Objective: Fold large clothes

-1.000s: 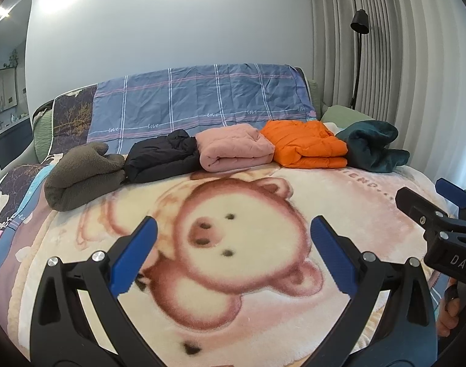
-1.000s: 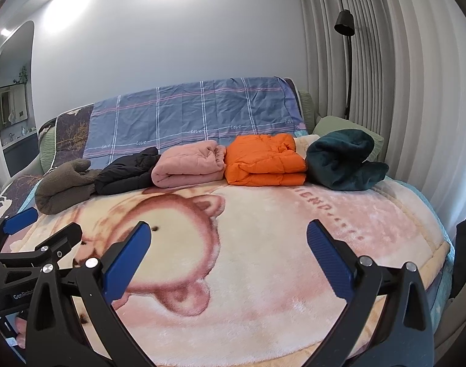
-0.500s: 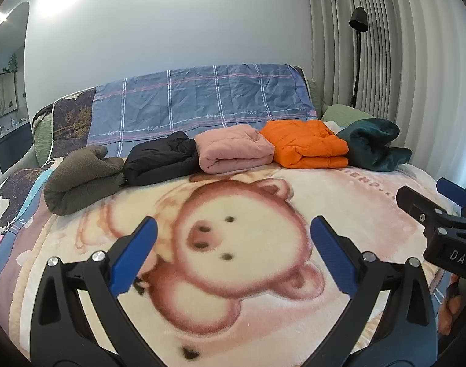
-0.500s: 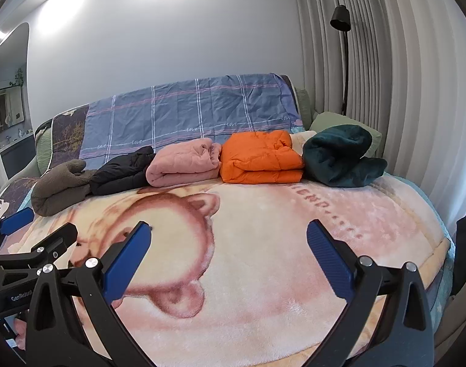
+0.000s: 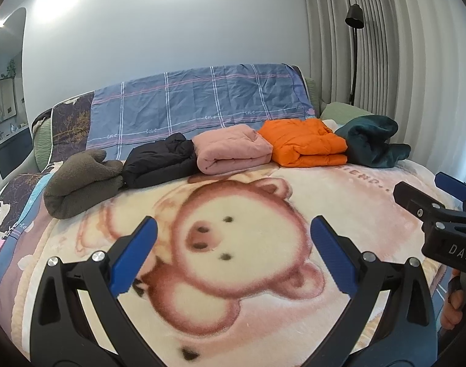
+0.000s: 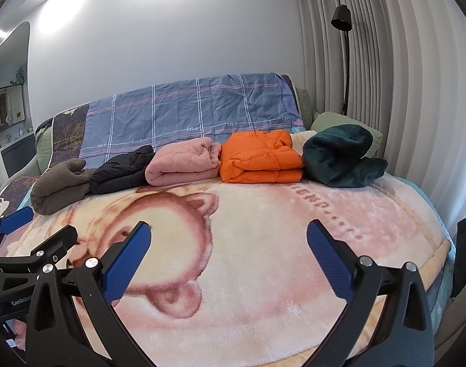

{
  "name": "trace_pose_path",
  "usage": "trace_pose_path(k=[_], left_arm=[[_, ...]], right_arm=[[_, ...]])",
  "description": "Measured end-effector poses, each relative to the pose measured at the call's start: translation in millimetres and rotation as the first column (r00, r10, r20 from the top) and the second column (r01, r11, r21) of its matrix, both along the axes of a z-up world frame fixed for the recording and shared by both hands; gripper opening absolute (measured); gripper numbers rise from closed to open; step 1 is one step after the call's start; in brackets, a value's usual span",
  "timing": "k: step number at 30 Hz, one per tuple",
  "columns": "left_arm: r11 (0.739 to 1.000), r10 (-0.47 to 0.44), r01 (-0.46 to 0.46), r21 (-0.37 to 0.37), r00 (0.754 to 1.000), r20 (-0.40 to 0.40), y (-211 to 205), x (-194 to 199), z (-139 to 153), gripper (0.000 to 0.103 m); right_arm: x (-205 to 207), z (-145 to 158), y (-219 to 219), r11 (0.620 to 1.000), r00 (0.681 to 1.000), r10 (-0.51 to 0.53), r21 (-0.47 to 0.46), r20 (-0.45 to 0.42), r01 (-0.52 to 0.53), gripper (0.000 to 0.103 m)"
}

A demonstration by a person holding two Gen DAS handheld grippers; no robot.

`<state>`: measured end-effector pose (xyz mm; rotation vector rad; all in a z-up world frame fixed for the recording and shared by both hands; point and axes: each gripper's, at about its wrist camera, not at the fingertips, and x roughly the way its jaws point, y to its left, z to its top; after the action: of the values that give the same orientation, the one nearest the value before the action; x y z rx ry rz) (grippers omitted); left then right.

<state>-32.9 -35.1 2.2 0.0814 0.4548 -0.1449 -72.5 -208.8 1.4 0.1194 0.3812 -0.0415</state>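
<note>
A row of folded clothes lies along the far side of the bed: an olive fleece (image 5: 78,182) (image 6: 60,185), a black jacket (image 5: 158,165) (image 6: 121,169), a pink garment (image 5: 233,150) (image 6: 182,160), an orange puffer jacket (image 5: 304,146) (image 6: 258,157) and a dark teal fleece (image 5: 372,140) (image 6: 339,156). My left gripper (image 5: 233,232) hovers open over the bear blanket (image 5: 242,275), holding nothing. Over the blanket's right half, my right gripper (image 6: 228,235) is open and empty as well. Each gripper shows at the edge of the other's view.
A blue checked sheet (image 5: 196,104) covers the headboard. A green pillow (image 6: 339,122) sits behind the teal fleece. A black floor lamp (image 5: 355,49) and grey curtains (image 6: 401,76) stand at the right. A mirror (image 5: 3,98) is at the left.
Both grippers have tilted or drawn back slightly, so the row of clothes sits a little differently in view. Both stay open and nothing on the bed has moved.
</note>
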Motion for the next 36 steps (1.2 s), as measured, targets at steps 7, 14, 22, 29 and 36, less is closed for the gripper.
trace_pose_path(k=[7,14,22,29,36], left_arm=[[1.000,0.000,0.000,0.002,1.000,-0.004,-0.7,-1.3,-0.5,0.101],[1.000,-0.014,0.014,-0.004,1.000,-0.019,1.0,-0.6,-3.5,0.101],[1.000,-0.013,0.013,-0.005,1.000,-0.024,1.9,0.8,-3.5,0.101],[1.000,-0.015,0.015,-0.002,0.999,-0.029,3.9,2.9,-3.9,0.101],[1.000,-0.018,0.018,0.000,0.999,-0.034,4.3,4.6,-5.4,0.101]], right_arm=[[1.1,-1.3,-0.1,1.000,1.000,0.012,-0.007,-0.005,-0.012,0.102],[2.4,-2.5,0.3,1.000,1.000,0.015,-0.011,-0.012,-0.015,0.102],[5.2,-4.0,0.4,1.000,1.000,0.014,-0.011,-0.020,-0.014,0.102],[7.4,-5.6,0.1,1.000,1.000,0.017,-0.010,-0.025,-0.018,0.102],[8.8,-7.4,-0.7,1.000,0.999,0.015,-0.009,-0.031,-0.016,0.102]])
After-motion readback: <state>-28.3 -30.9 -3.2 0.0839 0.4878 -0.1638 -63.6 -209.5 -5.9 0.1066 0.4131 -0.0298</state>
